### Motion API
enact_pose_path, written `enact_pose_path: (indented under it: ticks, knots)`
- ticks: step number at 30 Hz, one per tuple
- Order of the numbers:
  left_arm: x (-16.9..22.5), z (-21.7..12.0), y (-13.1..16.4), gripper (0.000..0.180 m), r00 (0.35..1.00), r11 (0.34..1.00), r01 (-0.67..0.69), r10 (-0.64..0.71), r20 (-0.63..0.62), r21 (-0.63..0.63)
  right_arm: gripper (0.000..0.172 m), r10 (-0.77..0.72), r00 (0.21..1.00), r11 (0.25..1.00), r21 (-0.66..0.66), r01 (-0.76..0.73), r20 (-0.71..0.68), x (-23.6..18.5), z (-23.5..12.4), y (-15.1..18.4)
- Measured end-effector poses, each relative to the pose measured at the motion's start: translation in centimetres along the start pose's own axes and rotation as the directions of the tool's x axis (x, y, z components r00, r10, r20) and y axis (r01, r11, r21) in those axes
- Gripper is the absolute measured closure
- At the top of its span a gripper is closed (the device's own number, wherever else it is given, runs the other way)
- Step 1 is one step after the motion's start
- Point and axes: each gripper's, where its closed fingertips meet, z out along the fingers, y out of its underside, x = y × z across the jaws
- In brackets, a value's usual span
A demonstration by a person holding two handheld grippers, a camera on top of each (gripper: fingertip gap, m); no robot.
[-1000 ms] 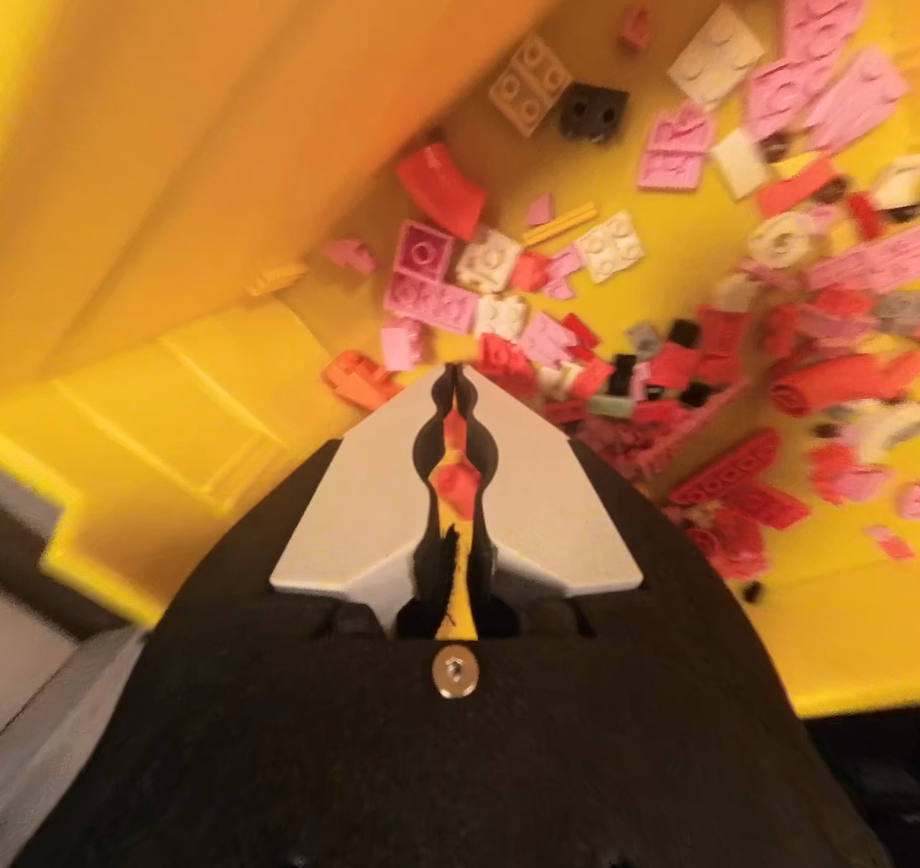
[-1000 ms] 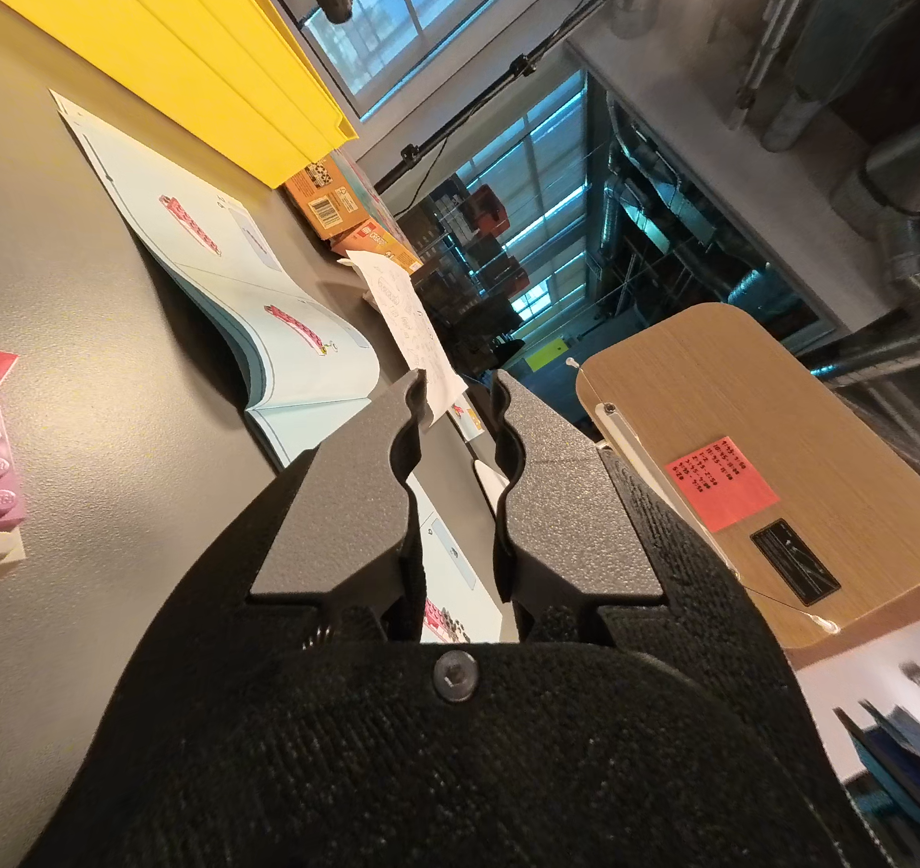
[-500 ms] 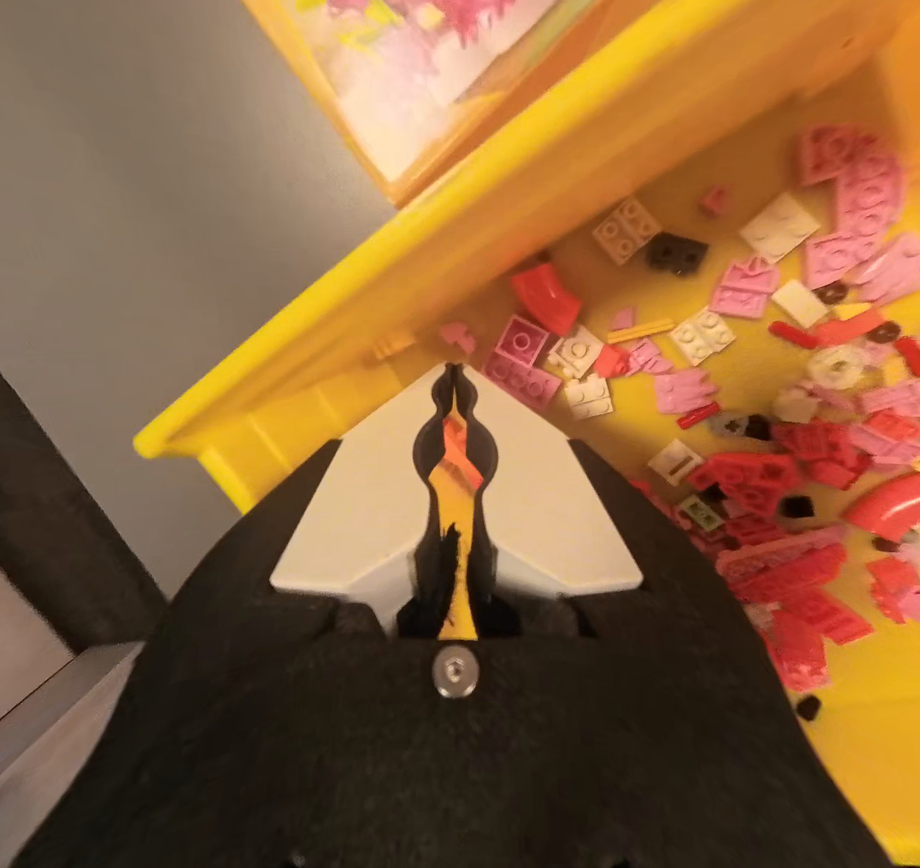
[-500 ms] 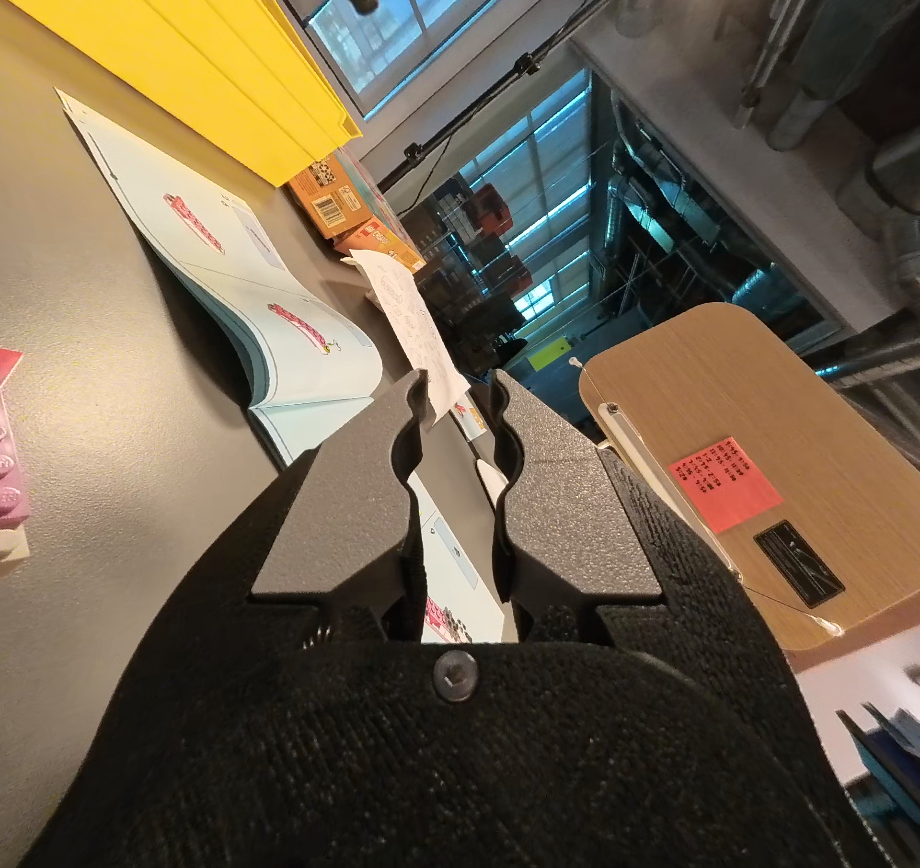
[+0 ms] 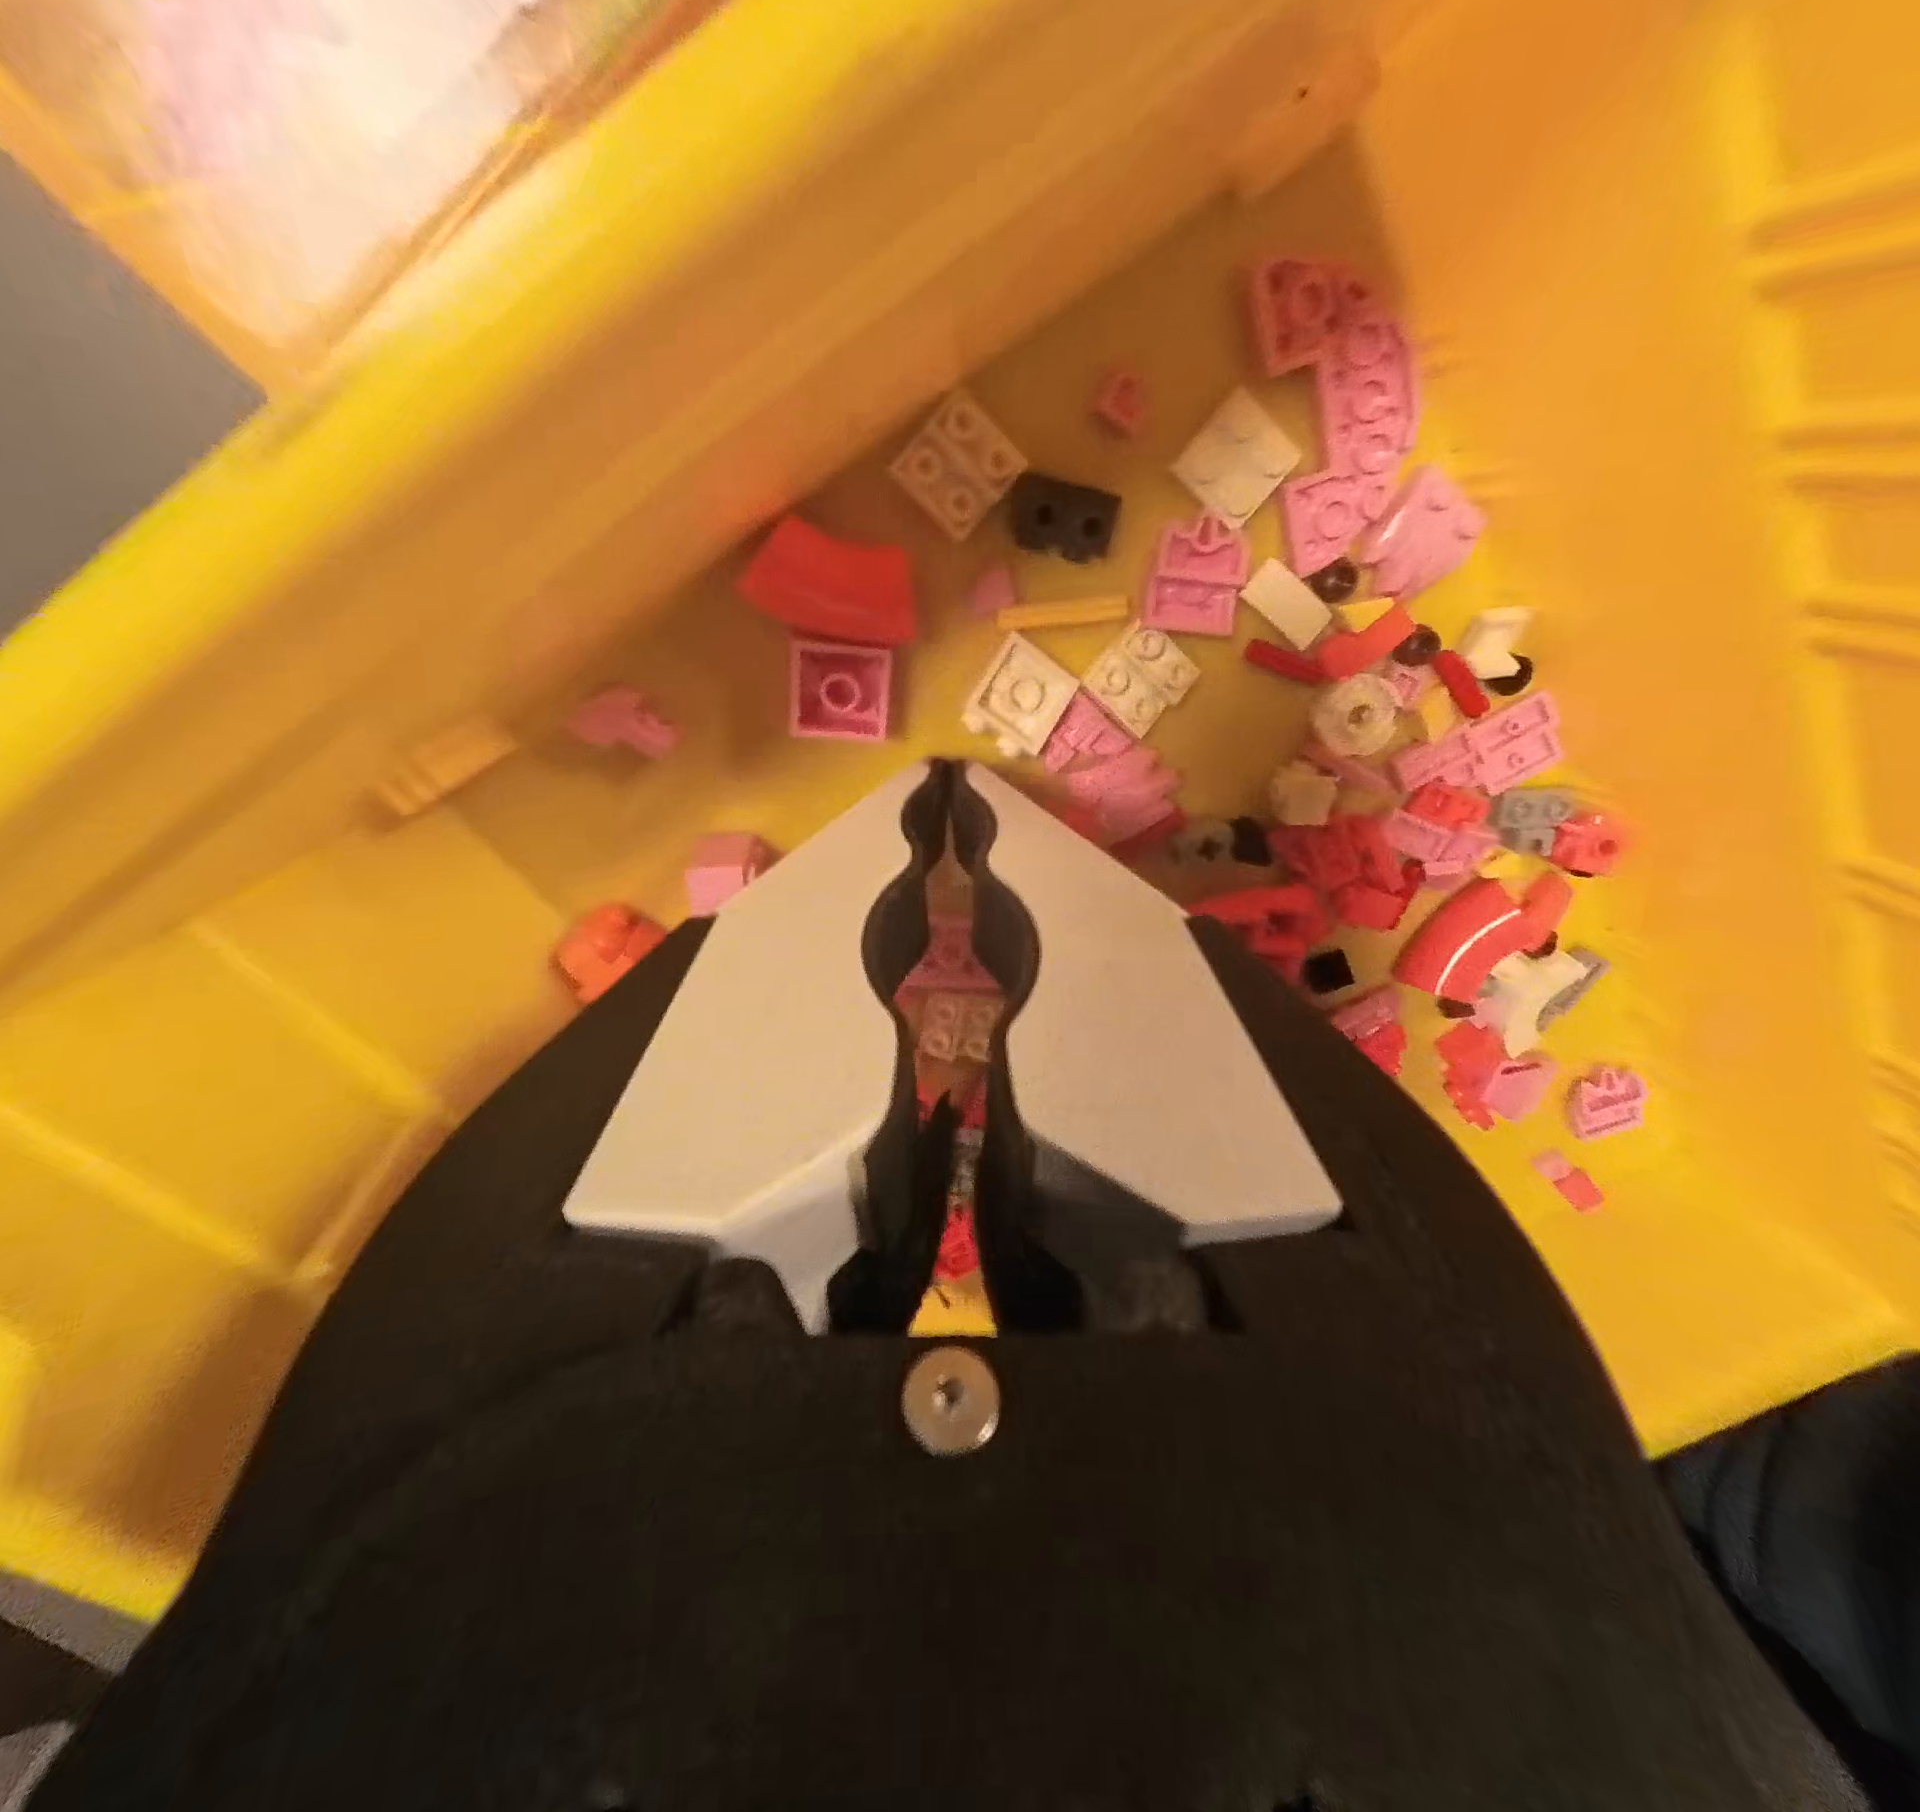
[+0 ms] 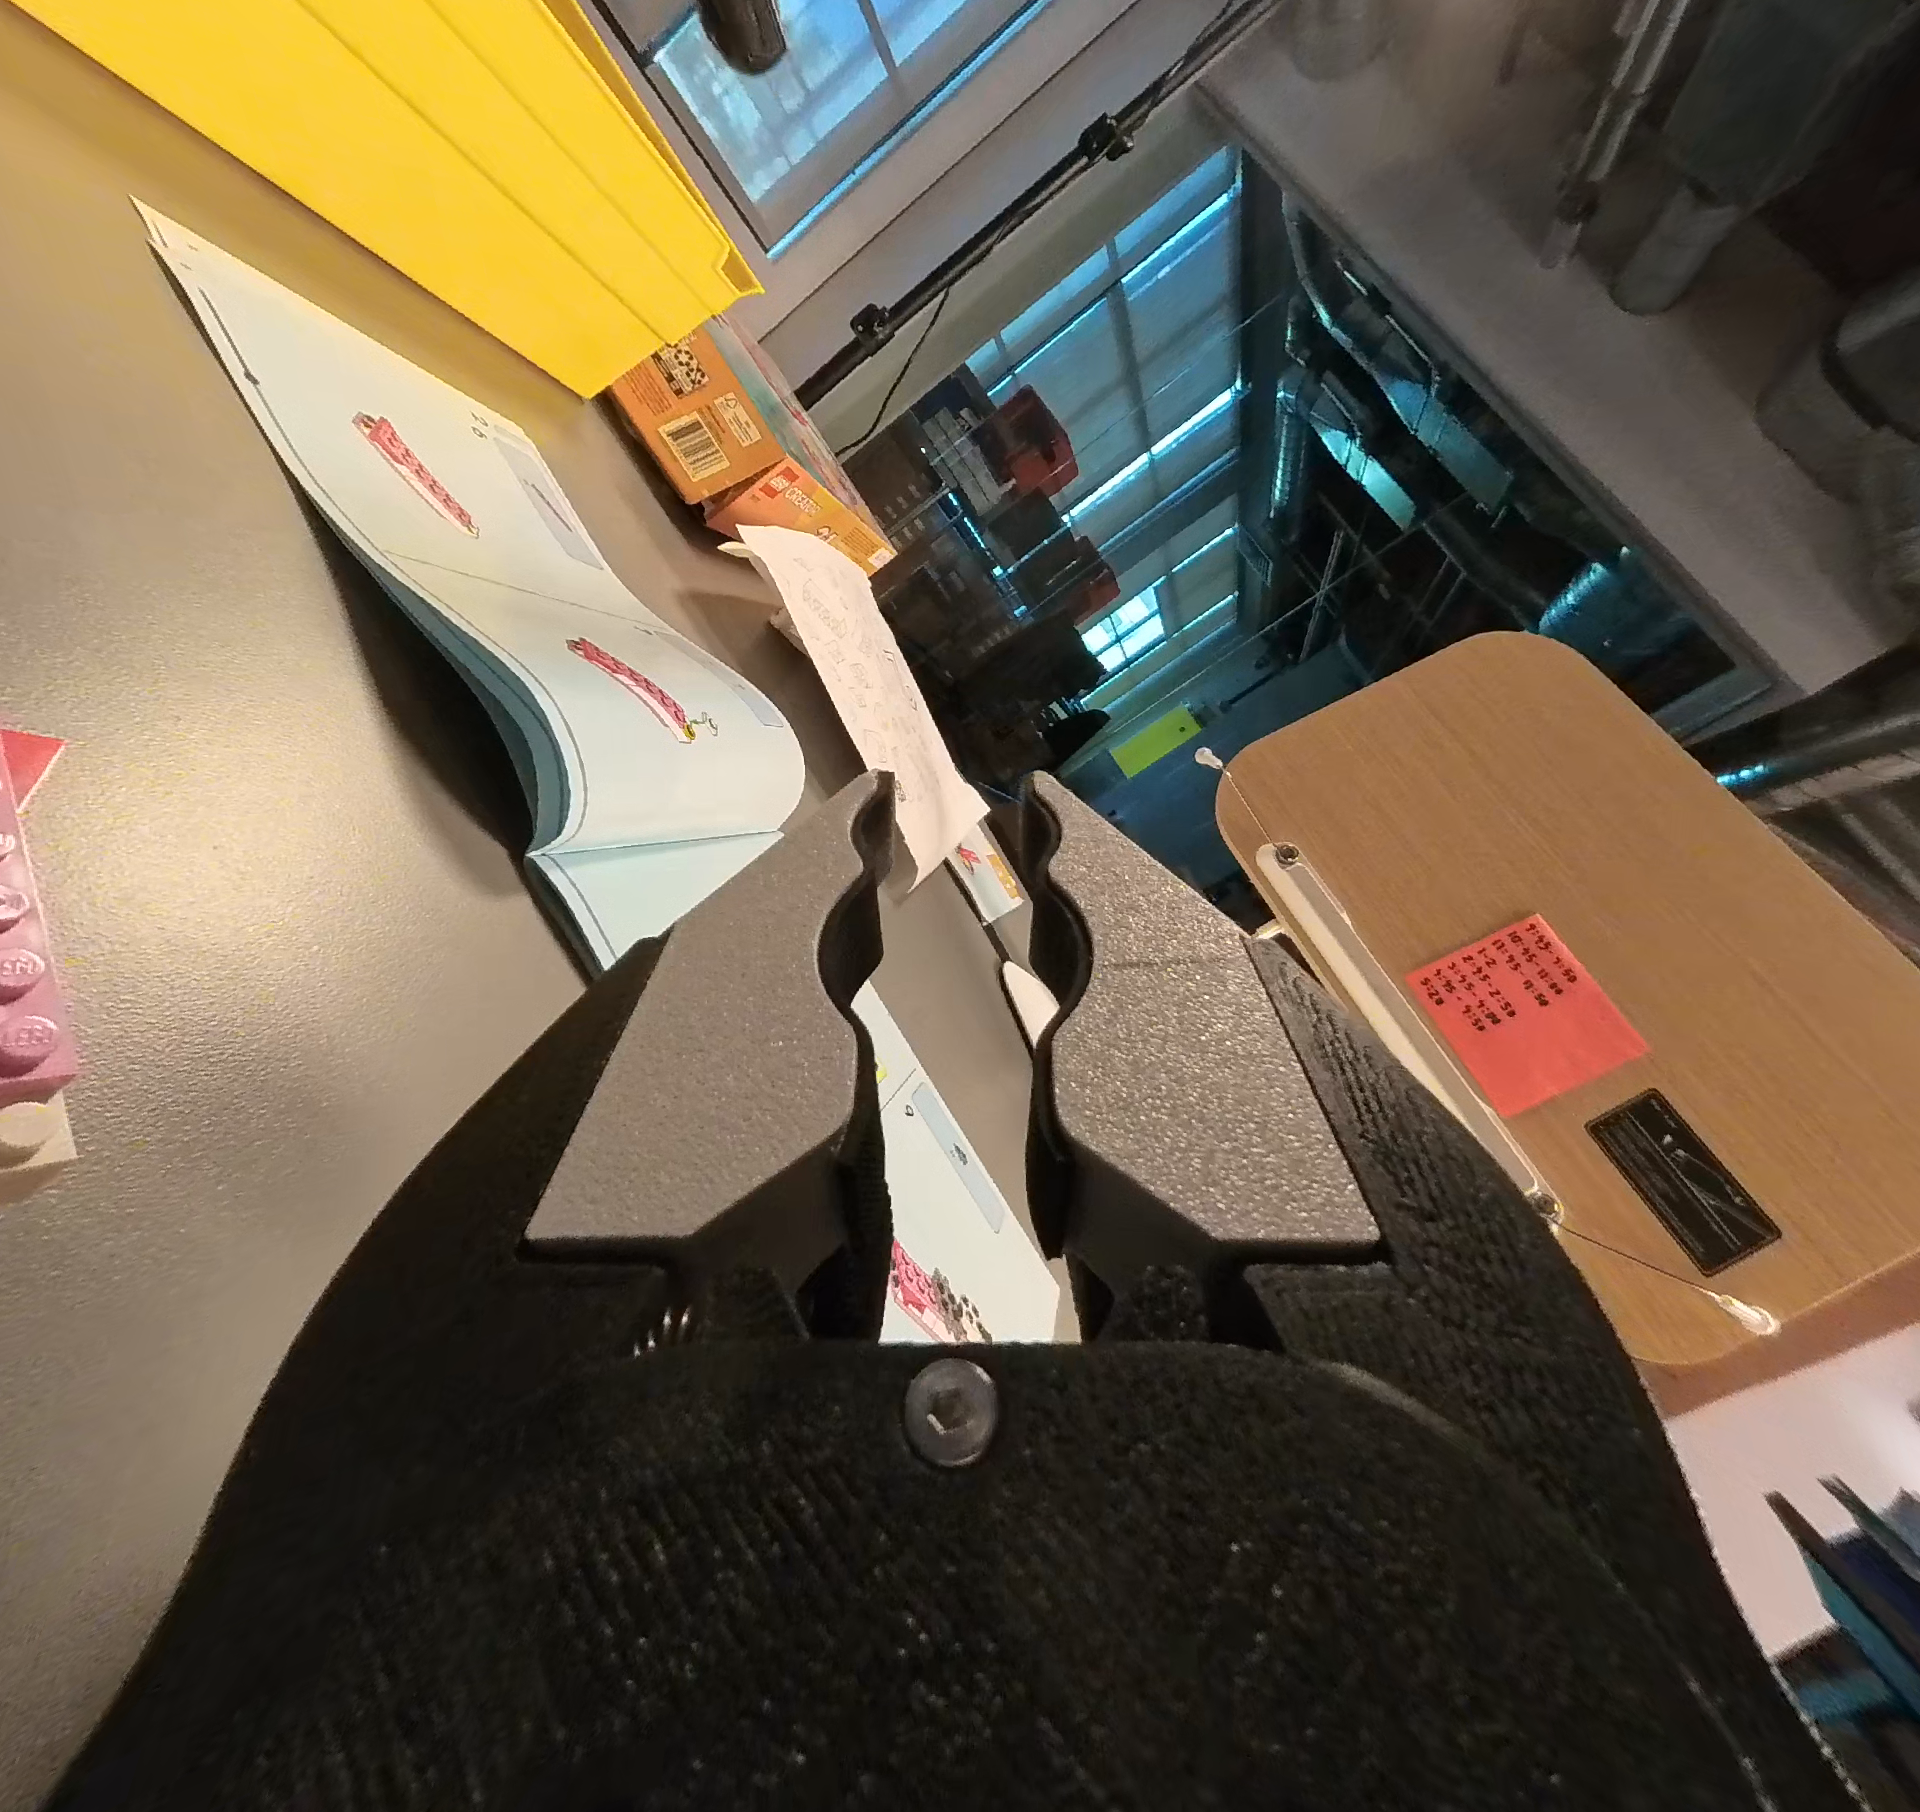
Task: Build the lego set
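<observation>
Left hand-held gripper point(image 5: 948, 775) is down inside the yellow bin point(image 5: 520, 474), its white fingers point(image 5: 790, 993) closed tip to tip, and nothing can be seen pinched between them. Loose toy bricks lie scattered on the bin floor just ahead. Dead ahead and slightly left sits a magenta square brick point(image 5: 842, 690), showing a single ring rather than studs. Ahead and slightly right is a white plate point(image 5: 1018, 697), with a second white plate point(image 5: 1141, 676) touching it. A curved red brick point(image 5: 831, 578) lies just beyond the magenta one, near the bin wall. The thick heap of red and pink pieces point(image 5: 1382, 858) lies off to the right of the fingertips. A pale pink brick point(image 5: 722, 869) and an orange brick point(image 5: 608, 947) sit close by on the left.

Over to the right hand-held gripper point(image 6: 958, 791). Its dark fingers point(image 6: 727, 1035) stand partly apart with nothing between them, low over the grey worktop point(image 6: 208, 827) and aimed across it. An open instruction booklet point(image 6: 582, 682) lies ahead to its left, and a loose printed sheet point(image 6: 883, 723) shows beyond the gap. A pink studded plate point(image 6: 26, 983) sits at the far left edge, and the yellow bin's outer wall runs beyond the booklet. Of the two, the left one is the nearer to the bricks.
</observation>
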Motion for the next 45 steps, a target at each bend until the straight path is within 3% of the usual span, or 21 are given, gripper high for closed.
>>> enact_pose_path:
  ticks: [5, 9, 16, 20, 23, 26, 30, 36, 39, 45]
  knots:
    - [0.7, -0.5, 0.5, 0.180, 1.000, 0.998, 0.000, 0.000, -0.008, 0.065, 0.150, 0.004, 1.000, 1.000, 0.002, -0.004, 0.003, 0.0, 0.0, -0.1]
    - [1.6, -1.5, 1.0, 0.164, 1.000, 0.992, -0.024, 0.023, 0.009, 0.126, 0.150, 0.004, 1.000, 1.000, 0.002, -0.004, 0.004, -0.1, 0.0, -0.1]
    - [1.6, -6.4, 2.1, 0.142, 0.969, 0.950, -0.129, 0.060, 0.239, 0.284, 0.150, 0.002, 1.000, 1.000, 0.001, -0.002, 0.008, -0.2, 0.0, -0.1]
    - [1.3, -10.9, 2.5, 0.139, 0.923, 0.874, -0.203, 0.021, 0.384, 0.442, 0.150, -0.001, 1.000, 1.000, 0.001, 0.001, 0.007, -0.2, -0.1, -0.1]
    - [0.5, -13.1, 4.4, 0.120, 0.908, 0.851, -0.152, -0.080, 0.411, 0.502, 0.150, -0.004, 1.000, 1.000, 0.002, 0.004, 0.007, -0.2, -0.1, -0.1]
    - [-0.7, -14.4, 6.8, 0.120, 0.893, 0.840, -0.112, -0.149, 0.425, 0.531, 0.150, -0.001, 1.000, 1.000, -0.003, 0.001, 0.004, -0.2, -0.1, 0.0]
    - [-0.7, -12.6, 10.6, 0.115, 0.923, 0.864, 0.079, -0.251, 0.290, 0.497, 0.150, 0.005, 1.000, 1.000, -0.005, -0.005, -0.002, 0.0, -0.1, 0.0]
    - [-0.4, -9.4, 14.3, 0.140, 0.933, 0.899, 0.168, -0.278, 0.229, 0.405, 0.150, -0.005, 1.000, 1.000, -0.009, 0.005, 0.005, -0.2, -0.1, 0.1]
    - [1.0, -8.3, 14.5, 0.169, 0.957, 0.901, 0.191, -0.259, 0.129, 0.389, 0.150, -0.009, 1.000, 1.000, -0.011, 0.009, 0.010, -0.4, -0.1, 0.2]
    - [1.6, -8.3, 15.9, 0.173, 0.958, 0.935, 0.143, -0.213, 0.194, 0.324, 0.150, -0.015, 1.000, 1.000, -0.014, 0.015, 0.015, -0.5, -0.1, 0.3]
